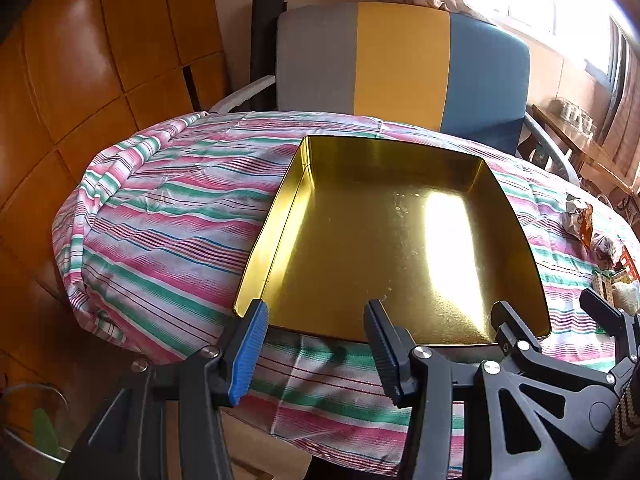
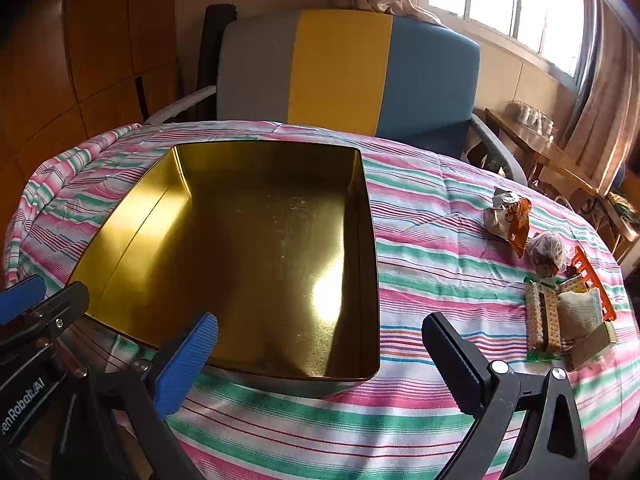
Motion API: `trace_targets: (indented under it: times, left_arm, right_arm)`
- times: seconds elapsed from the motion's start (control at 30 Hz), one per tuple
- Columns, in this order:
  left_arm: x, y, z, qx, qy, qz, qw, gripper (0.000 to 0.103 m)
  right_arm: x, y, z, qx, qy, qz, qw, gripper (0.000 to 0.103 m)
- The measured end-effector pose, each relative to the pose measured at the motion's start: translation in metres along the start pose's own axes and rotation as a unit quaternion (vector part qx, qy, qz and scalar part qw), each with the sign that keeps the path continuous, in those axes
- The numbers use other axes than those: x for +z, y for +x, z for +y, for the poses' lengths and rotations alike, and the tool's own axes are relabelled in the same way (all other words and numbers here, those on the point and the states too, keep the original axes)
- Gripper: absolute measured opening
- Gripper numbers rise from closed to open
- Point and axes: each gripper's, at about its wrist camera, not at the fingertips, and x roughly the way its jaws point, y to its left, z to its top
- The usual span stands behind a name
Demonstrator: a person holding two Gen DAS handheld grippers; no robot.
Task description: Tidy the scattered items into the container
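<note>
Gold tin (image 2: 248, 248) sits empty at frame centre on the bench (image 2: 420, 264); snack packets (image 2: 552, 280) lie at right. Left gripper (image 1: 316, 344) and right gripper (image 2: 320, 360) both released.

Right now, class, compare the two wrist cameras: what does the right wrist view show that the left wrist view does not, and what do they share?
Only the right wrist view shows the cracker packs and the pale pouch clearly, plus the window. Only the left wrist view shows the glass jar low beside the table. Both share the empty gold tin on the striped cloth, the striped chair, both open grippers, left gripper and right gripper, and the crumpled wrappers.
</note>
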Motion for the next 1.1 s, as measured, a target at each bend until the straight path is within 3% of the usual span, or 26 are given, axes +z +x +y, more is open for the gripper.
trace_targets:
  times: [0.43, 0.87, 1.0, 1.1]
  left_arm:
    - [-0.003, -0.002, -0.01, -0.002, 0.02, 0.007, 0.9998, 0.051]
    - [-0.013, 0.0, -0.035, -0.089, 0.05, 0.026, 0.9944, 0.051]
    - [-0.014, 0.002, -0.036, -0.141, 0.041, 0.034, 0.9885, 0.051]
    - [-0.013, 0.003, -0.04, -0.159, 0.043, 0.037, 0.9857, 0.051]
  right_arm:
    - [-0.001, -0.004, -0.008, -0.002, 0.013, -0.001, 1.0, 0.103]
    - [-0.015, -0.004, -0.055, 0.004, 0.061, 0.004, 0.998, 0.103]
    - [-0.021, -0.004, -0.082, 0.022, 0.086, 0.002, 0.996, 0.103]
    - [-0.025, -0.002, -0.114, 0.041, 0.12, 0.005, 0.992, 0.103]
